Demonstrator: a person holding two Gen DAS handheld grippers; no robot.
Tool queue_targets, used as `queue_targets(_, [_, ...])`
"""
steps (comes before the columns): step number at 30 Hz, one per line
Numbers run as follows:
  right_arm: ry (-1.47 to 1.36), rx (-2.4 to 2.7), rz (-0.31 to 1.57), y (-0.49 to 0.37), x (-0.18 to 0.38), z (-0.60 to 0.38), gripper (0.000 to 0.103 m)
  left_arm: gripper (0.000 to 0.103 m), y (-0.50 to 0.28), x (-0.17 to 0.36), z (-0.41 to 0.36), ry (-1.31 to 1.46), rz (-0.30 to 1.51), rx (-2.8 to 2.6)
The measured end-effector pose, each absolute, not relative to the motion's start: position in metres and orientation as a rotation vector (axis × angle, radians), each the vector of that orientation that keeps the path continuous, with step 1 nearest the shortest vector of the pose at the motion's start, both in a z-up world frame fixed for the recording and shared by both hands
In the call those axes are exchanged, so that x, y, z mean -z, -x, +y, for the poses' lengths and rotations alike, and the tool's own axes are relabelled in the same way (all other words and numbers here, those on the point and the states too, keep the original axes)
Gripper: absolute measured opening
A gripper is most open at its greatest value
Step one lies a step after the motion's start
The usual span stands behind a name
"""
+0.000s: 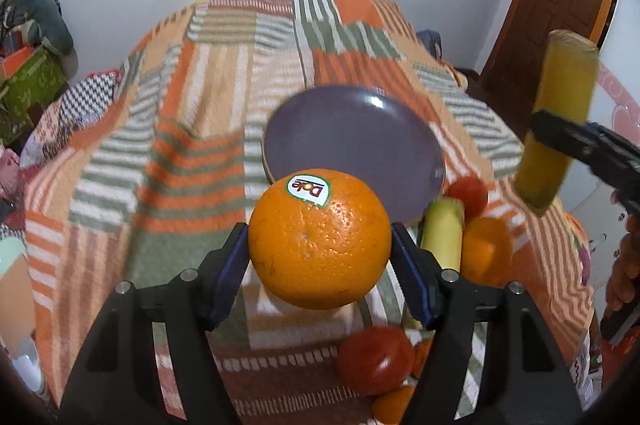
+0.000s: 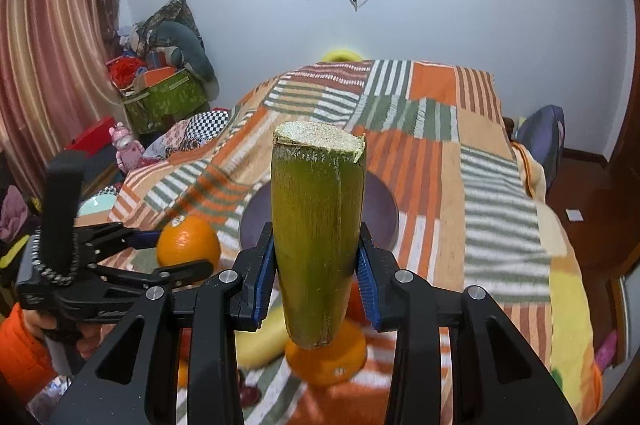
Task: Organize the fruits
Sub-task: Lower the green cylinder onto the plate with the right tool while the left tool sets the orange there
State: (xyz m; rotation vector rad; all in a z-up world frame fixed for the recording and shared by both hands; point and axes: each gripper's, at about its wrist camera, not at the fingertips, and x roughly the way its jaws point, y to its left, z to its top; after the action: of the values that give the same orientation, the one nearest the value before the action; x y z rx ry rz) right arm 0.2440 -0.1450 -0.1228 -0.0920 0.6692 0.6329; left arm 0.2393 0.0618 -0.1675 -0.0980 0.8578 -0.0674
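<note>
A large orange (image 1: 320, 249) with a brand sticker is clamped between the blue pads of my left gripper (image 1: 318, 231), lifted just above the blanket. The right wrist view shows this orange (image 2: 188, 241) in the left gripper (image 2: 180, 253) at the lower left. My right gripper (image 2: 316, 249) is shut on an upright yellow-green cut stalk (image 2: 316, 205). In the left wrist view the stalk (image 1: 560, 113) and right gripper (image 1: 560, 141) hang at the far right. A purple plate (image 1: 360, 137) lies bare on the bed just beyond both grippers, partly hidden behind the stalk in the right wrist view (image 2: 380, 213).
Loose fruit lies right of the plate and under the grippers: two tomatoes (image 1: 468, 193) (image 1: 374, 361), a pale stalk piece (image 1: 442, 237), another orange (image 1: 486, 249) (image 2: 328, 361) and a banana (image 2: 260, 345). A striped blanket (image 1: 180, 145) covers the bed. Boxes and clutter (image 2: 164, 101) stand at the left.
</note>
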Motion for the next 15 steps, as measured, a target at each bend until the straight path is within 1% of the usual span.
queue_targets(7, [0.13,-0.644,0.691,-0.278,0.124,-0.123,0.034,0.068,-0.262,0.143,0.064,0.079,0.797,0.057])
queue_targets(15, [0.159,-0.639,0.784,-0.314,0.144,-0.107,0.034,0.068,-0.296,0.143,0.059,0.056,0.797,0.059])
